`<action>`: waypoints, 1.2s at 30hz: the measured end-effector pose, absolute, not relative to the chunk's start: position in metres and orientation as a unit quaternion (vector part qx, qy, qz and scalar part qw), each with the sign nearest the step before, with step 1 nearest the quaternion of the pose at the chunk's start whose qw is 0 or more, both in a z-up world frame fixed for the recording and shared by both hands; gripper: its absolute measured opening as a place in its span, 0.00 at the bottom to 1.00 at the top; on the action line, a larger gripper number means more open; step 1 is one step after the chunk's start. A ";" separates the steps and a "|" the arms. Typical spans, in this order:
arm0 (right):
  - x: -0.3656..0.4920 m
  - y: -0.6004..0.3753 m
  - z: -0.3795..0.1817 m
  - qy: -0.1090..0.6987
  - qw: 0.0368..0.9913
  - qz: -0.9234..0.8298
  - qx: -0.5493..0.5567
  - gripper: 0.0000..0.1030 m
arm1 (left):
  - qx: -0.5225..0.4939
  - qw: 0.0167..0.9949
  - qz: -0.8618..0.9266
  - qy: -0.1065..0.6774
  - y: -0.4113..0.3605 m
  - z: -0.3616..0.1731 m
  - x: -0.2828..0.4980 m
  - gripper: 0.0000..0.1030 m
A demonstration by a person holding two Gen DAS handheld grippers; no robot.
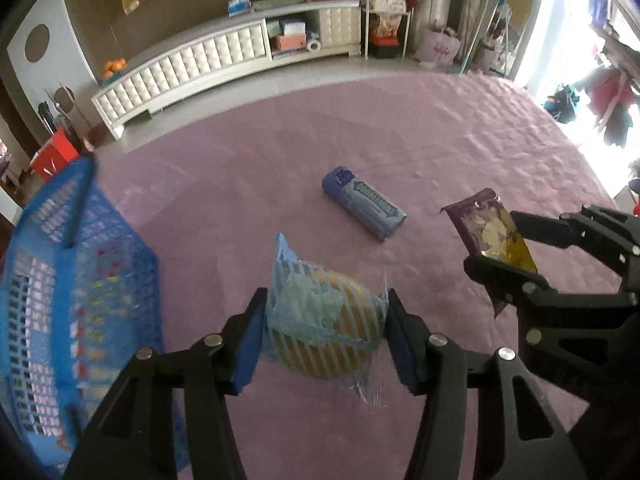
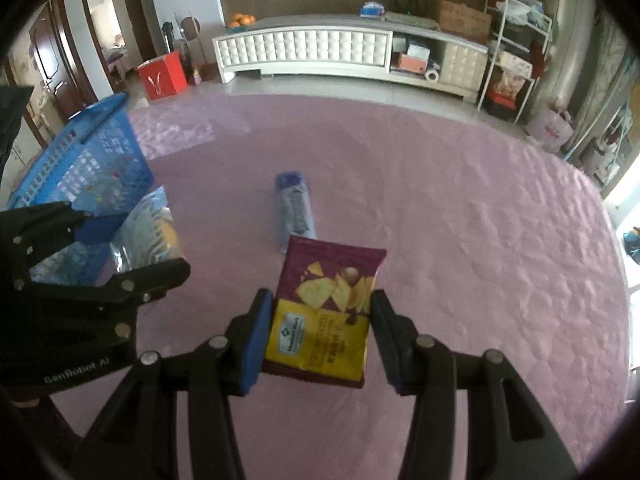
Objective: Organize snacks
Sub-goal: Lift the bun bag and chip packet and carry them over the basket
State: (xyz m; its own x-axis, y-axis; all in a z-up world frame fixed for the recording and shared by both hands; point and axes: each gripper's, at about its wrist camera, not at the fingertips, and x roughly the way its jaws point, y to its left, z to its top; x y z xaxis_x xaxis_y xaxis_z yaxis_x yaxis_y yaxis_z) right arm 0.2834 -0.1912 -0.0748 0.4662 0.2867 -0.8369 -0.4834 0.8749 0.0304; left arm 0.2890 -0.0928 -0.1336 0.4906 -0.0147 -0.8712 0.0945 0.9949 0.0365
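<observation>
My left gripper [image 1: 326, 330] is shut on a blue-and-yellow striped snack packet [image 1: 324, 320], held above the purple cloth; the same packet [image 2: 150, 228] shows in the right wrist view. My right gripper [image 2: 318, 334] is shut on a purple-and-yellow chip bag [image 2: 326, 312], also lifted off the cloth; from the left wrist view that chip bag [image 1: 488, 232] hangs at the right in the right gripper [image 1: 508, 248]. A blue gum pack [image 1: 362, 208] lies on the cloth between and beyond both grippers, also seen as a blurred gum pack [image 2: 294, 208]. A blue plastic basket [image 1: 60, 280] stands at the left.
The purple cloth [image 2: 460, 220] covers a wide surface that ends at a tiled floor. Beyond stand a white low cabinet [image 2: 340, 54], a red box [image 2: 162, 76] and a white shelf rack [image 2: 516, 52]. The blue basket [image 2: 80, 164] sits near the cloth's left edge.
</observation>
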 end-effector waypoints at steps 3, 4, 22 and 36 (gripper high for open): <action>0.270 -0.185 -0.050 0.453 0.855 0.233 -0.101 0.52 | 0.028 0.872 -0.029 0.488 -0.081 -0.113 0.271 0.51; 0.266 -0.182 -0.043 0.449 0.856 0.235 -0.101 0.52 | 0.025 0.875 -0.028 0.483 -0.077 -0.105 0.265 0.51; 0.209 -0.089 0.039 0.382 0.863 0.301 -0.136 0.52 | 0.000 0.908 0.020 0.418 0.034 -0.012 0.196 0.51; 0.201 -0.019 0.003 0.413 0.827 0.344 -0.165 0.52 | -0.023 0.884 0.042 0.465 0.100 -0.057 0.174 0.51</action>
